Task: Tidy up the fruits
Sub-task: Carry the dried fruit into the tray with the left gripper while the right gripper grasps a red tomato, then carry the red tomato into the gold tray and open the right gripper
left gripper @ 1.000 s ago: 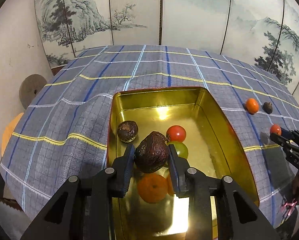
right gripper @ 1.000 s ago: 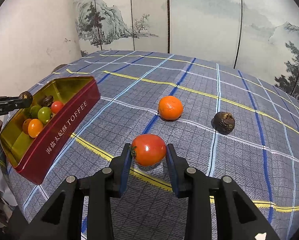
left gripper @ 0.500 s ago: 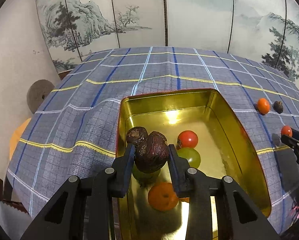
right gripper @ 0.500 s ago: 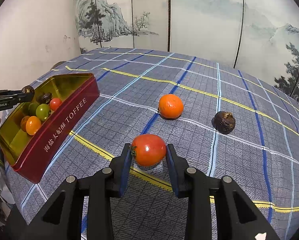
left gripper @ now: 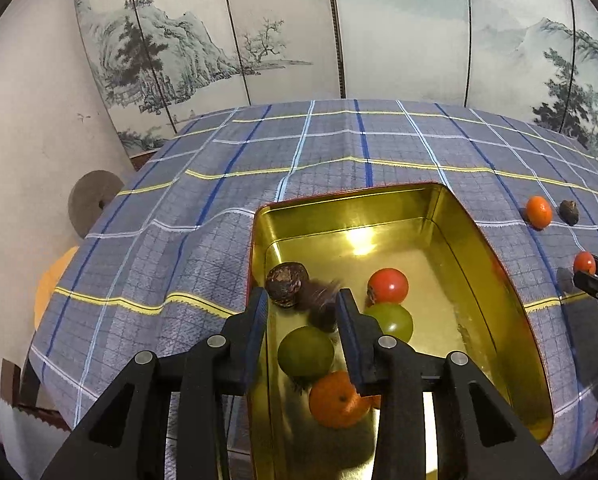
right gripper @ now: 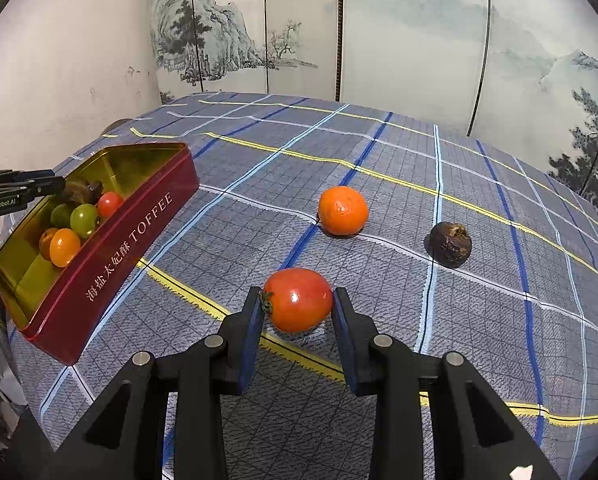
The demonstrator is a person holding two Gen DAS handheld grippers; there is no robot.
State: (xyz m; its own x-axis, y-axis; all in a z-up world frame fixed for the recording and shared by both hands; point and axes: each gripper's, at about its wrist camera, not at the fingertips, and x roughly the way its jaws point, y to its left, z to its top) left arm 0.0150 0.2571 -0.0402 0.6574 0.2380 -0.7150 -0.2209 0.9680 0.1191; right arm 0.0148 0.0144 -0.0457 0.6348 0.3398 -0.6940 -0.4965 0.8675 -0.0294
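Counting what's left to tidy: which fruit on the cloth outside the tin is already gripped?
The red tomato, pinched between the right tool's pads. The orange mandarin and dark wrinkled fruit lie free on the cloth beyond it.

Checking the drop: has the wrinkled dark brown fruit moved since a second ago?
Yes. The wrinkled dark brown fruit has slipped from the opening left gripper, blurred beside the other brown fruit in the gold tin.
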